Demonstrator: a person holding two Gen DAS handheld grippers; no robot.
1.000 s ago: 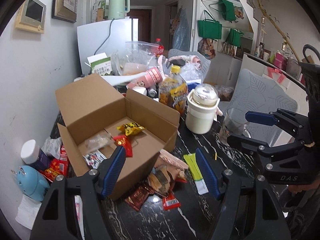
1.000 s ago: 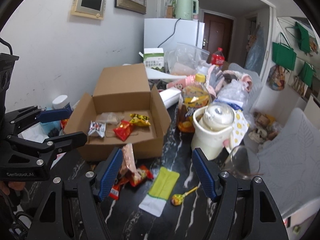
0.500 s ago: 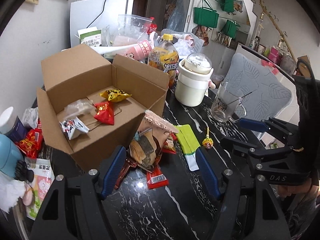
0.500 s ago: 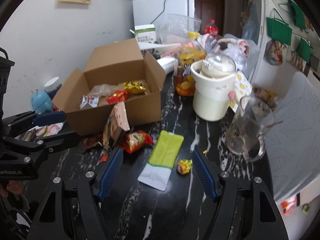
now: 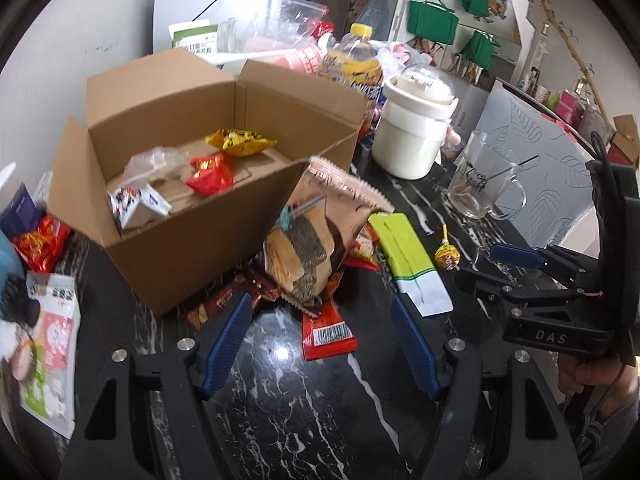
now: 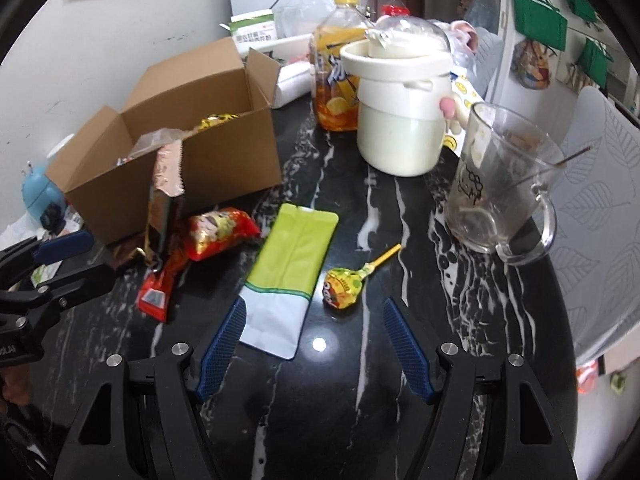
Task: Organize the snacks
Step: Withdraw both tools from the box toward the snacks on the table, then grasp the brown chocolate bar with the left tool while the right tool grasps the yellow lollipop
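An open cardboard box [image 5: 192, 240] [image 6: 224, 164] on the black marble table holds a yellow packet [image 5: 240, 142], a red packet [image 5: 210, 174] and a white one [image 5: 136, 204]. A brown biscuit bag [image 5: 316, 240] leans on its front over red wrappers [image 5: 328, 332]. A green-white pouch [image 6: 288, 268] [image 5: 408, 264] and a yellow lollipop [image 6: 344, 284] [image 5: 447, 257] lie to the right. My left gripper [image 5: 320, 312] is open, just short of the biscuit bag. My right gripper [image 6: 314, 320] is open and empty, low over the pouch and lollipop.
A cream pot [image 6: 400, 112], an orange drink bottle [image 6: 336, 64] and a glass mug [image 6: 496, 184] stand behind the lollipop. A blue toy [image 6: 38, 196] and more packets [image 5: 48, 356] lie left of the box. A grey chair [image 6: 600, 216] is at the right.
Both grippers have dropped lower and moved forward toward the loose snacks. The biscuit bag, pouch and lollipop now sit closer. Both stay open and empty.
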